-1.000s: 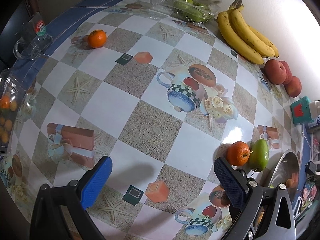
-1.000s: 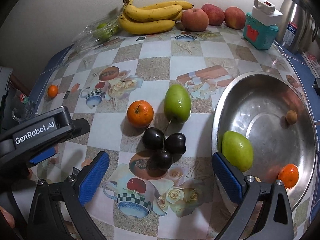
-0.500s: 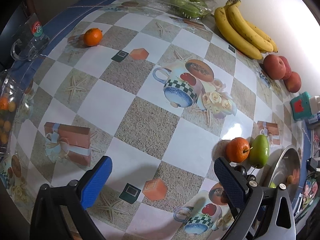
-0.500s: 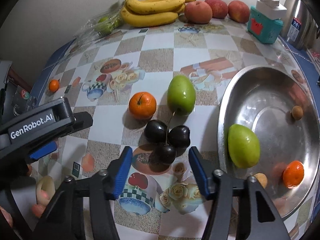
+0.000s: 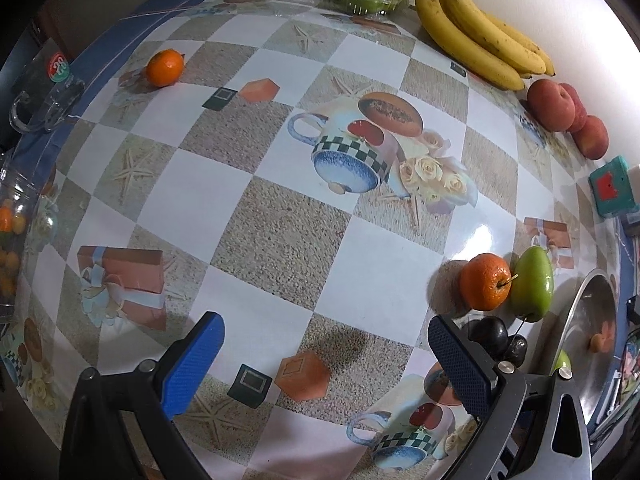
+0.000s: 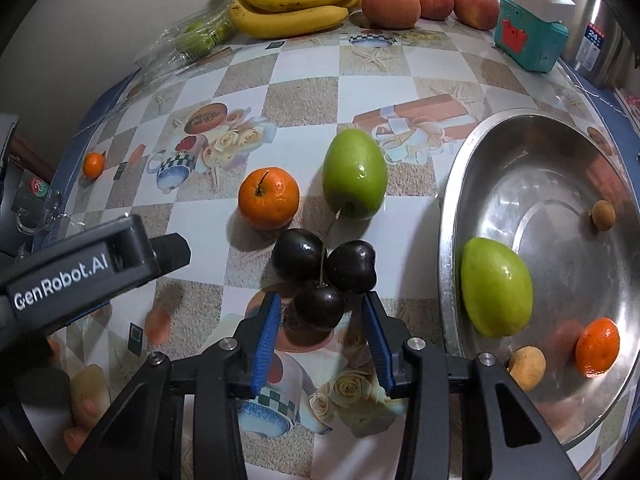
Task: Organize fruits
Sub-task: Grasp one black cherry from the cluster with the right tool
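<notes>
Three dark cherries [image 6: 322, 270] on joined stems lie on the patterned tablecloth. My right gripper [image 6: 320, 312] has its blue pads close on either side of the nearest cherry [image 6: 318, 306], with small gaps still showing. An orange [image 6: 269, 198] and a green mango [image 6: 354, 174] sit just beyond the cherries. The steel bowl [image 6: 452, 216] to the right holds a green mango [image 6: 496, 286], a small orange [image 6: 597, 346] and small brown fruits. My left gripper [image 5: 320, 352] is open and empty over the table, with the cherries [image 5: 494, 332] behind its right finger.
Bananas [image 6: 296, 4], peaches [image 6: 412, 0] and a clear pack of green fruit [image 6: 200, 36] line the back wall. A teal box [image 6: 528, 40] and a steel kettle [image 6: 600, 40] stand at the back right. A small orange [image 5: 165, 67] sits near the far left edge.
My right gripper has narrowed from wide open and moved forward, so its pads now flank the nearest cherry. My left gripper has drifted slightly and stays open.
</notes>
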A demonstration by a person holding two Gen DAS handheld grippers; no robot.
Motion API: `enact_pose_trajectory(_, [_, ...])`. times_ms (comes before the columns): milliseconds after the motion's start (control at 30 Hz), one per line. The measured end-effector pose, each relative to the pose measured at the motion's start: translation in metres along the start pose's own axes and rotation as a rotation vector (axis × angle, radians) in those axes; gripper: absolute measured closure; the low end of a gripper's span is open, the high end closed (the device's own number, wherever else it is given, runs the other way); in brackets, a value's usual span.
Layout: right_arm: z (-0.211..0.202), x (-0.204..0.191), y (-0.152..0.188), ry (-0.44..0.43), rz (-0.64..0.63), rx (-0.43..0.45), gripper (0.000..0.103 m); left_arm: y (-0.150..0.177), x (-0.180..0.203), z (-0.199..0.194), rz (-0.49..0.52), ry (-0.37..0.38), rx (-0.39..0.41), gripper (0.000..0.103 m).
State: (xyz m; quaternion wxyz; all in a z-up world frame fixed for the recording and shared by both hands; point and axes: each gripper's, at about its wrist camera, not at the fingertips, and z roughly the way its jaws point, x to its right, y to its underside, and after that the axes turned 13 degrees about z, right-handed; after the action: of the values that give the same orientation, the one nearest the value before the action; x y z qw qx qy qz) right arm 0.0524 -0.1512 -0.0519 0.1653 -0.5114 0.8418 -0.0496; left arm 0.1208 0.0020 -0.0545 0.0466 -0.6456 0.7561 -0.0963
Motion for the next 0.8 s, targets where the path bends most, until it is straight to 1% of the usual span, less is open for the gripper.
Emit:
enact_pose_trajectory(300, [0.0014, -0.0009, -0.0012, 0.006, -0.007, 0.012, 0.060, 0.0001, 0.0047, 0.0072, 0.007, -0.011, -0.011, 0.000])
enact_pose_trajectory(333, [0.0013, -0.0006, -0.0013, 0.005, -0.005, 0.013, 0.061, 0.0002, 0.0043, 0.0073, 0.005, -0.008, -0.012, 0.000])
enact_pose_trajectory(367, [0.0010, -0.0002, -0.0012, 0.010, -0.005, 0.016, 0.065, 0.0005, 0.0049, 0.0078, 0.004, -0.006, -0.012, 0.000])
enact_pose_trajectory(433, [-0.0001, 0.0019, -0.0007, 0.010, -0.003, 0.017, 0.068, 0.0008, 0.0054, 0.0077, 0.000, -0.001, -0.009, 0.000])
enact_pose_trajectory(800, [-0.0065, 0.0062, -0.0004, -0.017, 0.016, 0.018, 0.072, -0.0023, -0.0007, -0.0008, -0.026, 0.023, 0.008, 0.000])
